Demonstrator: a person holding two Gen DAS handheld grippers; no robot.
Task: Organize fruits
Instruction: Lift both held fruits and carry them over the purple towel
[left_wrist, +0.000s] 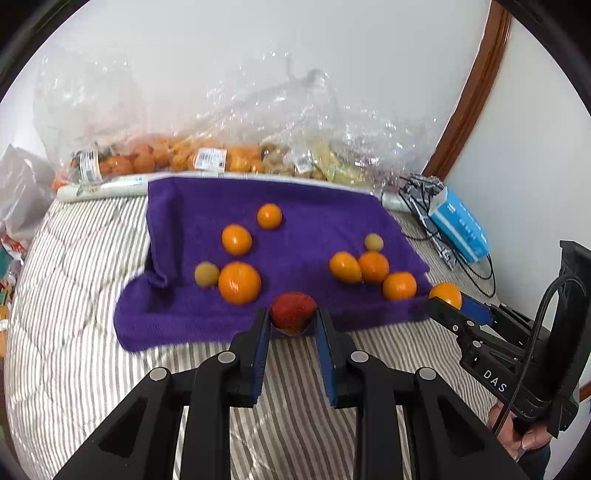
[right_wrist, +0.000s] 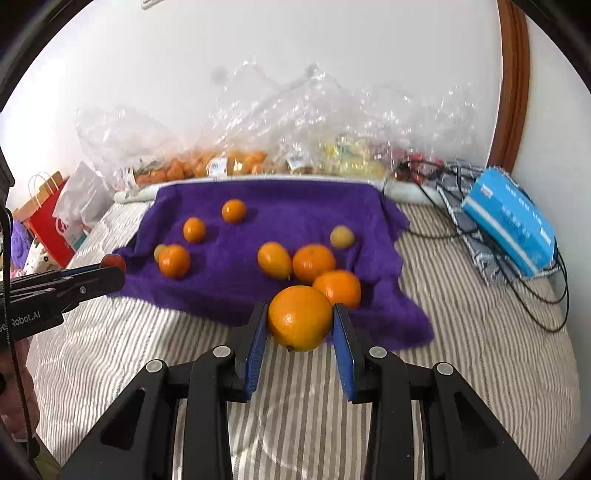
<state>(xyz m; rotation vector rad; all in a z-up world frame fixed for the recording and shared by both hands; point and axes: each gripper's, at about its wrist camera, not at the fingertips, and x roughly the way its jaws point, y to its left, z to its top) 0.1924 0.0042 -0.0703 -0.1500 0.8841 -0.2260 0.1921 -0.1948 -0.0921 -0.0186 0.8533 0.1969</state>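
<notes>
The red fruit (left_wrist: 293, 314) sits pinched between the blue pads of the left gripper (left_wrist: 293, 325), and the orange (right_wrist: 300, 317) is clamped the same way in the right gripper (right_wrist: 301, 328), both raised clear over the near edge of the purple towel (left_wrist: 314, 206), probably so each can be carried to its own kind. The remaining oranges and two small yellowish fruits lie loose on that towel, which keeps them from rolling across the striped bedding (right_wrist: 461, 332). Behind, clear plastic bags (left_wrist: 240, 122) of more fruit lean against the wall.

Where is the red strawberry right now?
The strawberry is pinched in the left gripper, held over the near edge of the purple towel, close to the big orange. In the right wrist view it peeks out at far left.
</notes>
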